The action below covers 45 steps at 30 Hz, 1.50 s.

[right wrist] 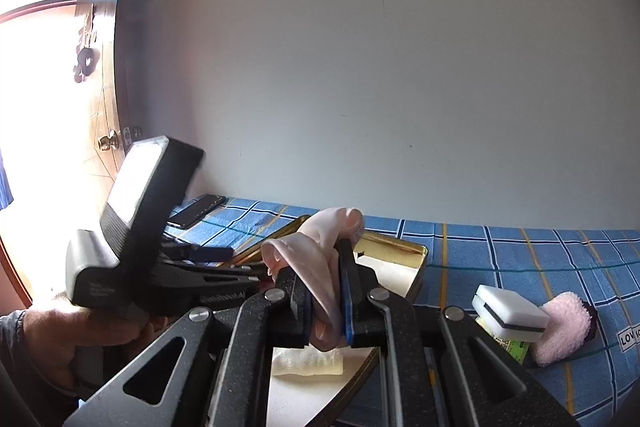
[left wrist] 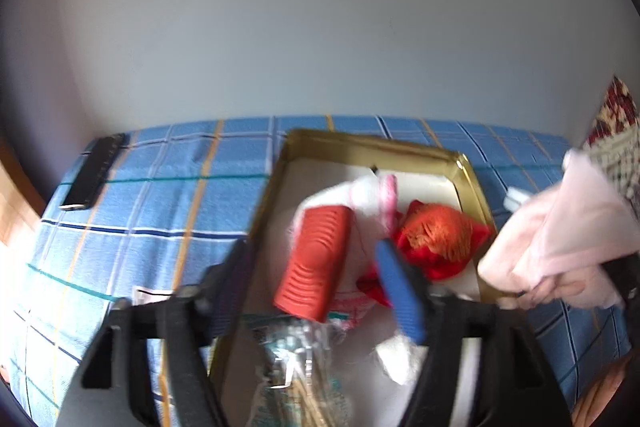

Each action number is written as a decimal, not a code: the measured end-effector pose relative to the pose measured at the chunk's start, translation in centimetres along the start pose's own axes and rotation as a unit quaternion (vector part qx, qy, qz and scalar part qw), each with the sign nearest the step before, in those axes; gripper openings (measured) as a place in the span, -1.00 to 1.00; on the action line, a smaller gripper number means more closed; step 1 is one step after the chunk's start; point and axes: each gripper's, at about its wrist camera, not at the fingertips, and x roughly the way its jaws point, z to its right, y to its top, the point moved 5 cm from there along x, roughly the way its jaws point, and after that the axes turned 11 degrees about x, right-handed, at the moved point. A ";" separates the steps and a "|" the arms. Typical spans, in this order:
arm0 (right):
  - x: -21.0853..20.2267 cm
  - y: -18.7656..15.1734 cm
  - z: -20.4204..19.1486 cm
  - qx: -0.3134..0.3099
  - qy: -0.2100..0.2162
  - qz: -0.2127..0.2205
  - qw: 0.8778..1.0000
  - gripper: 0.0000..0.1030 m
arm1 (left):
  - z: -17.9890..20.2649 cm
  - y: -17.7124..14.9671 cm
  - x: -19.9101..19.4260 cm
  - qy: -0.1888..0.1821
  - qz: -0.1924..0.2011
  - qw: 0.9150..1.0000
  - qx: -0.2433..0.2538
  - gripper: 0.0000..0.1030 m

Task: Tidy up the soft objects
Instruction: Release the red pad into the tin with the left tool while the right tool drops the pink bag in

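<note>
My left tongs (left wrist: 352, 267) stand open over the gold tin (left wrist: 376, 143), with the white cloth (left wrist: 362, 193) lying loose inside. My right tongs (right wrist: 326, 301) pinch the pink cloth (right wrist: 320, 251) just beside the tin. I should carry it above the rim, lower it in, then let go.

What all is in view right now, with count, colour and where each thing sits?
tin tray: one, gold rim, white inside, on the checked cloth
checked cloth: one, blue, covering the surface
white sock: one, white with pink, in the tray
red fabric: one, red and orange, in the tray
pink cloth: one, pale pink, clamped in the right gripper
phone: one, black, far left on the cloth
fluffy pad: one, pink, right on the cloth
white block: one, beside the pad
left gripper: open, over the tray
right gripper: shut
hand: one, holding the left gripper
</note>
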 end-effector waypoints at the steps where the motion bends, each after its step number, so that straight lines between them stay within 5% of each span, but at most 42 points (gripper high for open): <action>1: 0.1 0.1 0.0 0.000 0.000 -0.001 1.000 -0.76 | -0.4 0.1 -0.6 0.006 0.009 1.000 -0.005 0.49; 9: 1.2 -0.1 -0.3 -0.005 0.002 -0.012 1.000 -0.76 | -3.1 0.1 -3.8 0.030 0.053 0.997 -0.042 0.73; 34: 5.0 -2.7 -2.4 -0.024 0.016 -0.075 0.997 -0.75 | -6.4 -0.9 -6.2 0.054 0.066 0.993 -0.076 0.78; 36: 5.1 -3.1 -2.5 -0.036 0.009 -0.080 0.996 -0.59 | -6.4 -0.8 -6.4 0.054 0.065 0.994 -0.076 0.78; 38: 4.9 -3.1 -2.6 -0.041 0.010 -0.081 0.996 0.08 | -6.4 -0.7 -6.7 0.056 0.066 0.993 -0.074 0.83; 40: 4.1 -2.9 -2.6 -0.036 0.023 -0.075 0.996 0.43 | -6.4 -0.5 -7.1 0.060 0.070 0.993 -0.072 0.84; 45: 1.9 -3.0 -2.2 -0.037 0.029 -0.064 0.997 0.47 | -5.6 -0.5 -8.0 0.065 0.080 0.992 -0.068 0.92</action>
